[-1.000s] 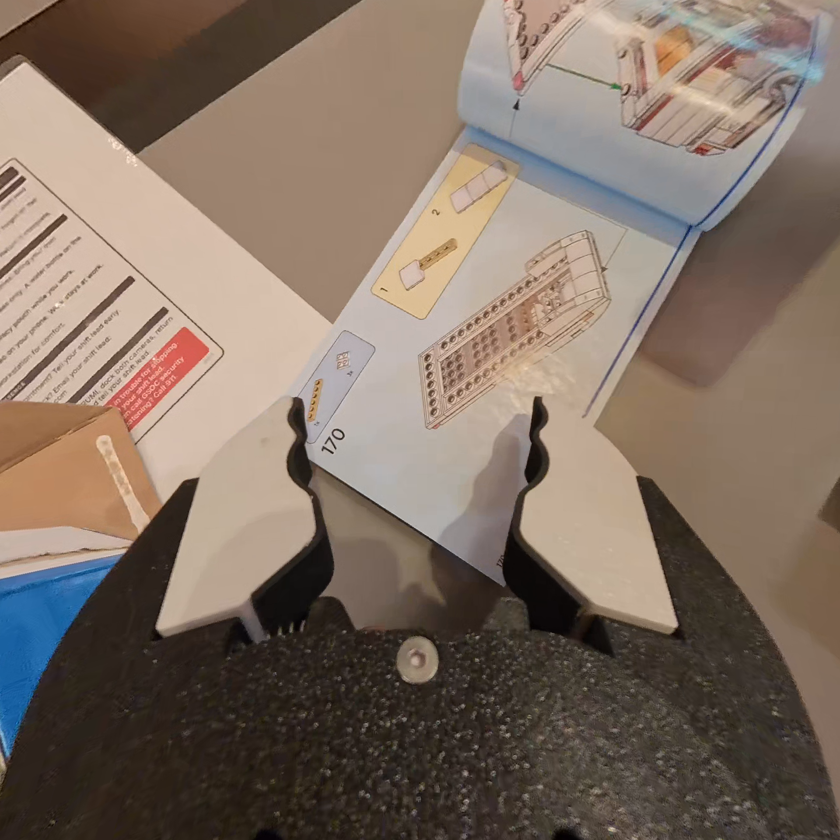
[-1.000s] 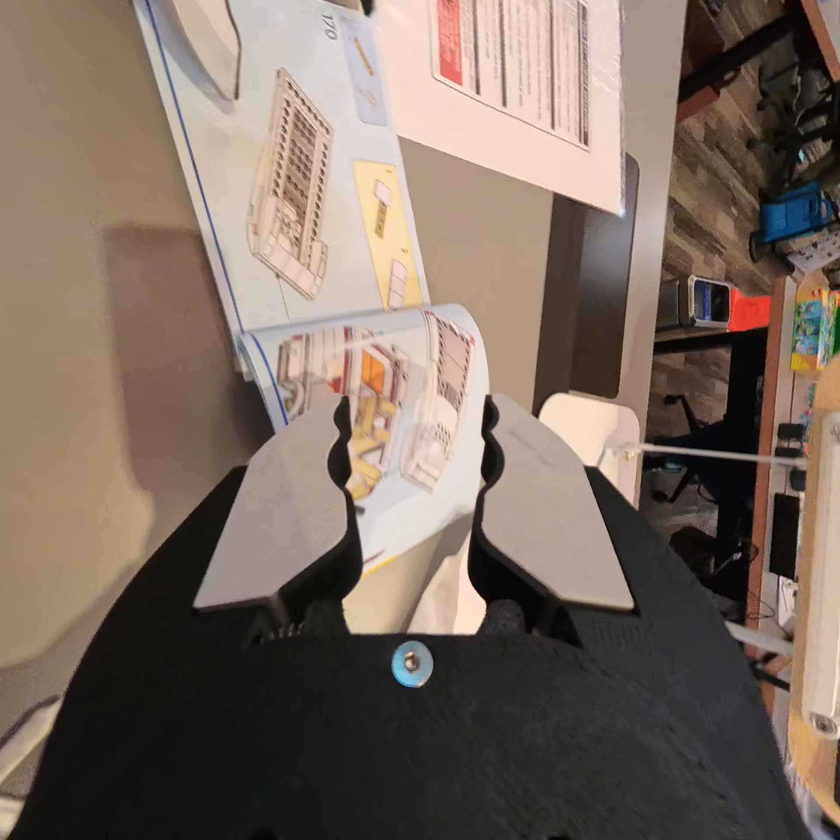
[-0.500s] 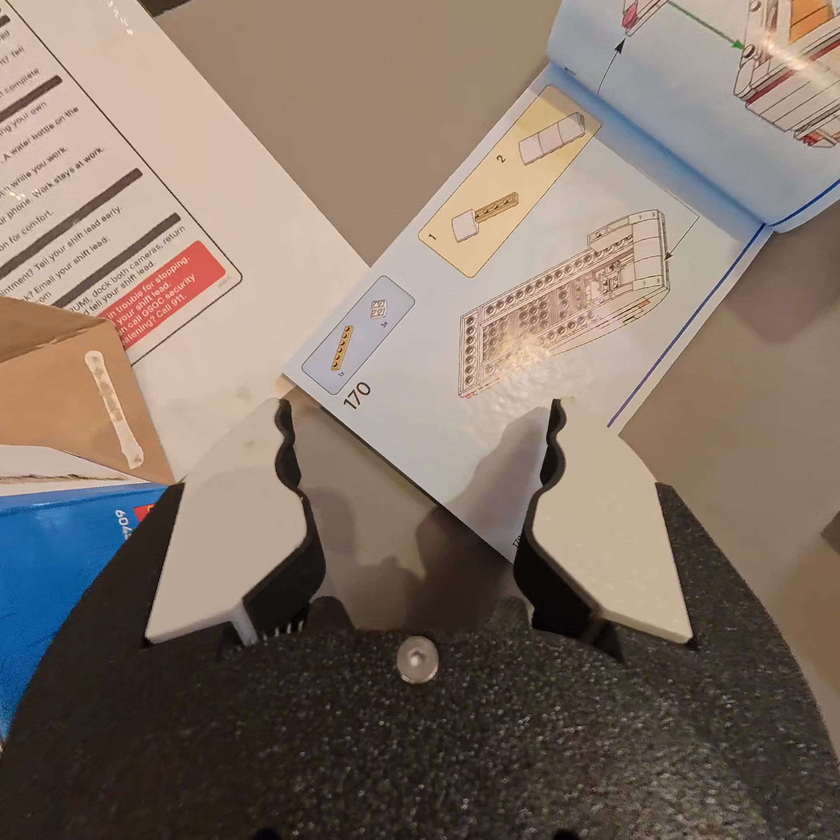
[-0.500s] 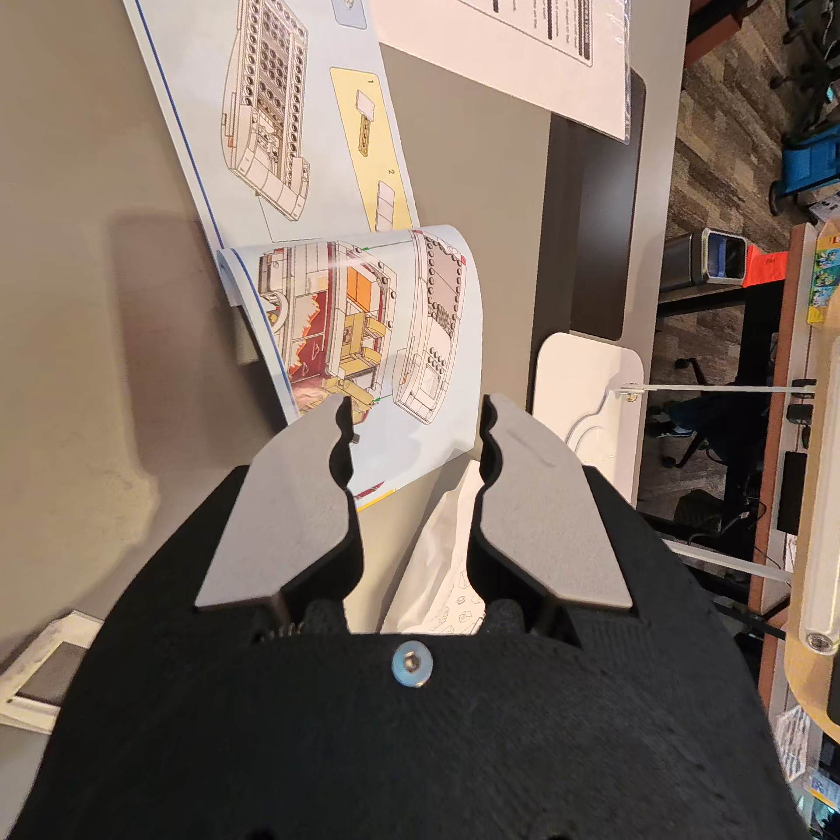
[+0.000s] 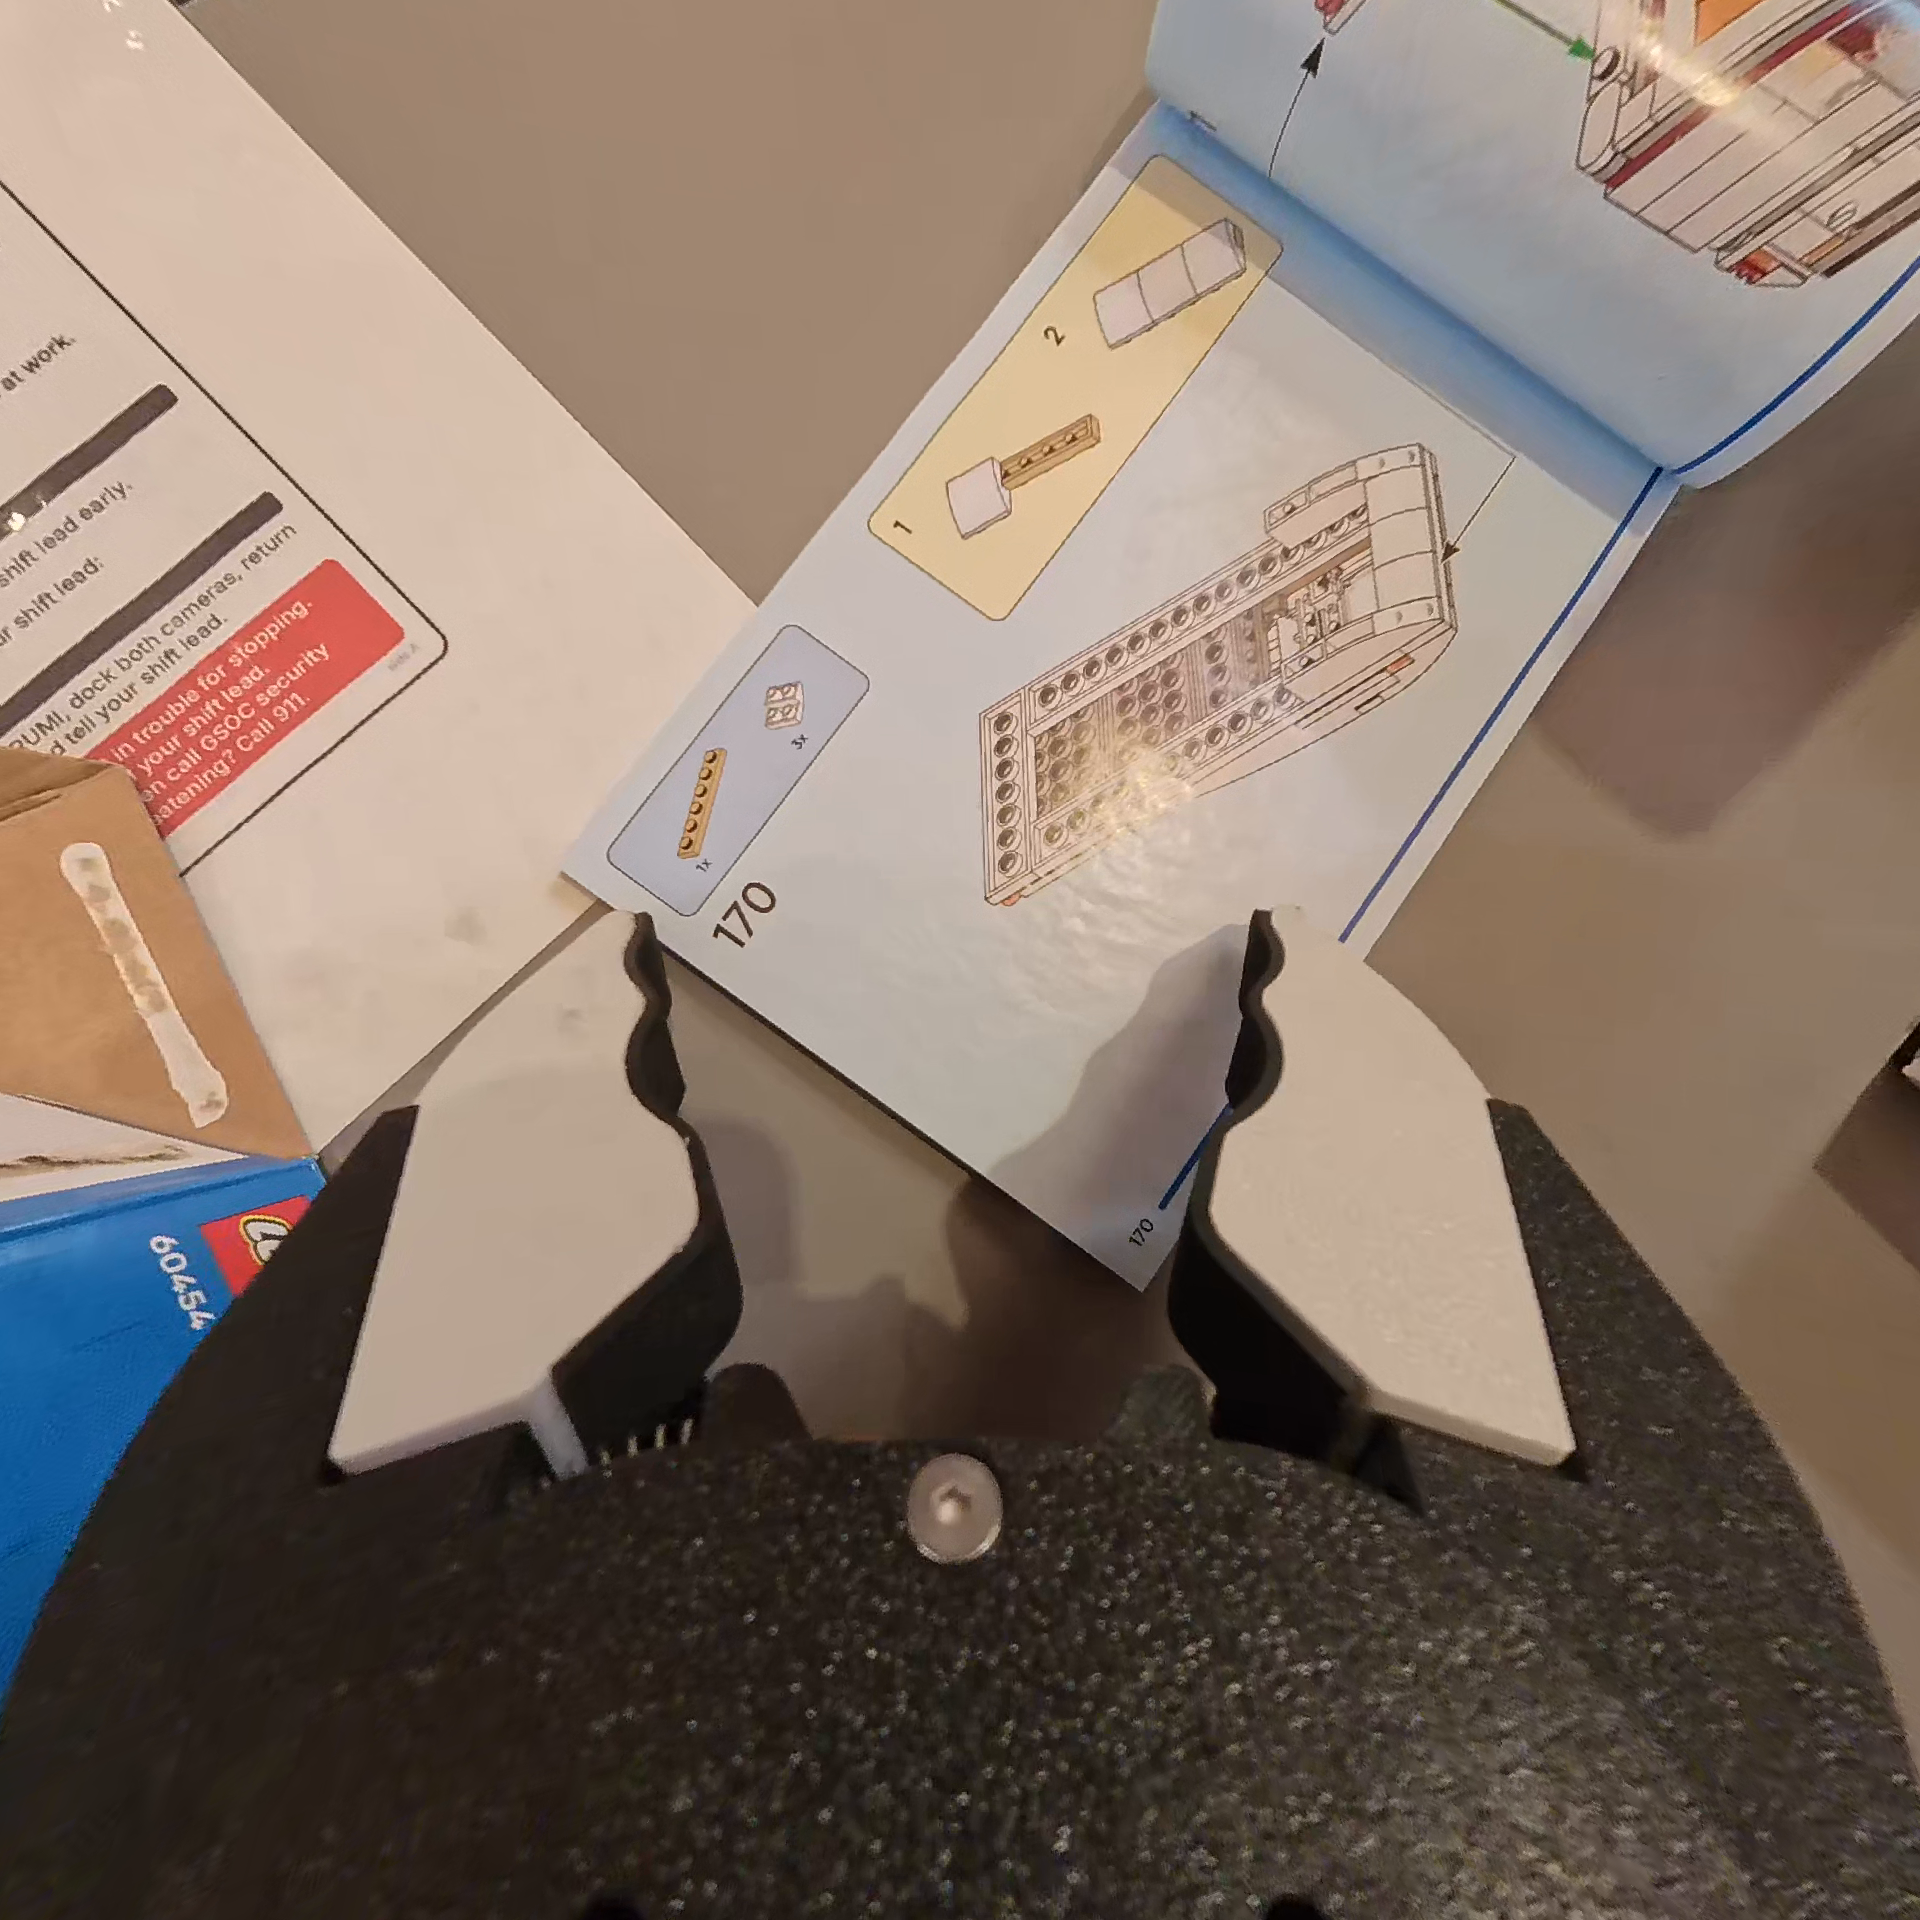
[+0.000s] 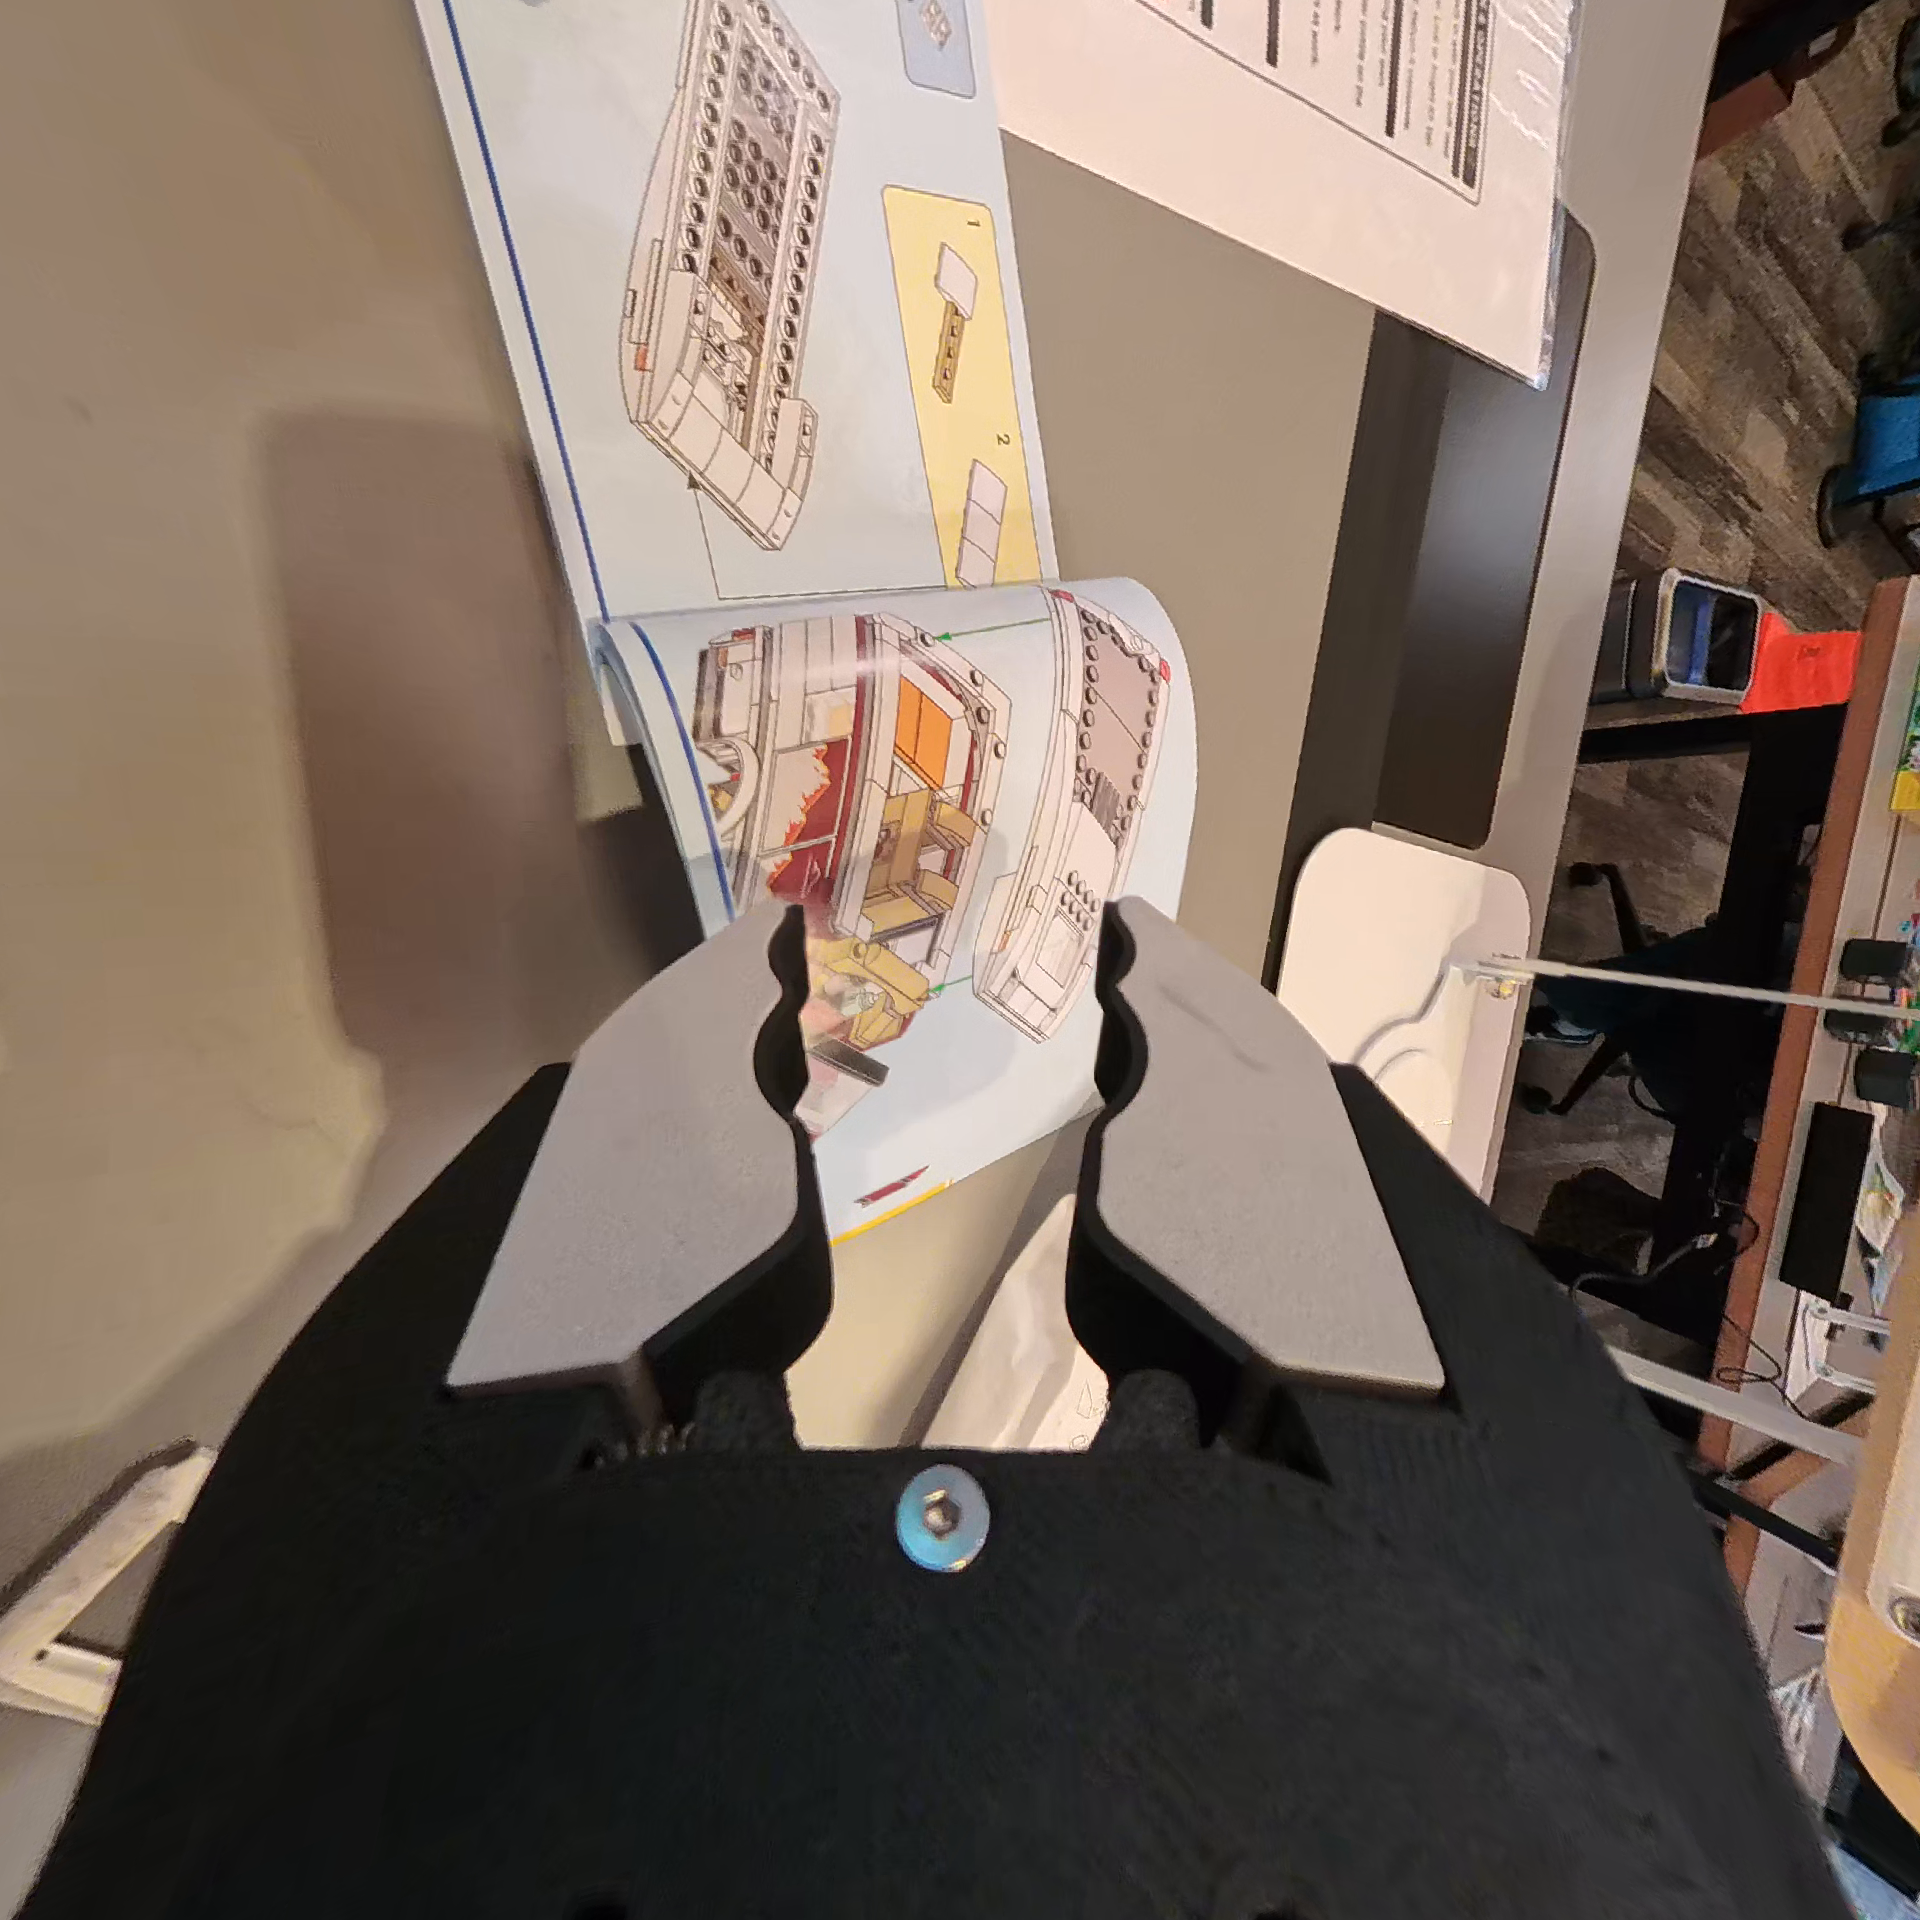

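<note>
A grey-beige tabletop bearing printed matter and packaging.

An open building-brick instruction booklet is laid flat on the tabletop, its far pages curled upward in an arch. A large white laminated sheet with black and red print is laid just beside the booklet, and the booklet's near corner is seen overlapping its edge. On that sheet a brown paper bag is seen, and next to it a blue toy-brick box. A crumpled white sheet with line drawings is seen under the booklet's lifted pages.
</note>
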Motion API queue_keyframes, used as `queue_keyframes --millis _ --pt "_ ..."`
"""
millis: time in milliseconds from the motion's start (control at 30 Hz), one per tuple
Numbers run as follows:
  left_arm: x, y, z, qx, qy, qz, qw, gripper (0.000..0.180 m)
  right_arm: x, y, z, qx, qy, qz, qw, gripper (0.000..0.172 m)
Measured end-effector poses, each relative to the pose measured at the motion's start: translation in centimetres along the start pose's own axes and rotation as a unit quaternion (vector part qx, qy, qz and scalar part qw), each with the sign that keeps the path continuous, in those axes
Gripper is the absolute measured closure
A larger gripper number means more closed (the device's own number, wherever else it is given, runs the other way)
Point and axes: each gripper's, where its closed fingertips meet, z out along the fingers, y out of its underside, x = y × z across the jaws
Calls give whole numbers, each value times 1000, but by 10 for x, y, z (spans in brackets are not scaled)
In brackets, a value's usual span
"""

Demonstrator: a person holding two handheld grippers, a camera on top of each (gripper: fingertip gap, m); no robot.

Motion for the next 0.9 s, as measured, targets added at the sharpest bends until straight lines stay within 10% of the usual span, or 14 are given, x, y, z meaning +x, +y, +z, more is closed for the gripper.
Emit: queue_keyframes --millis 900 --pt "-3 -11 -24 40 6 3 999 91 -55 -96 56 55 -70 -95 991 111"
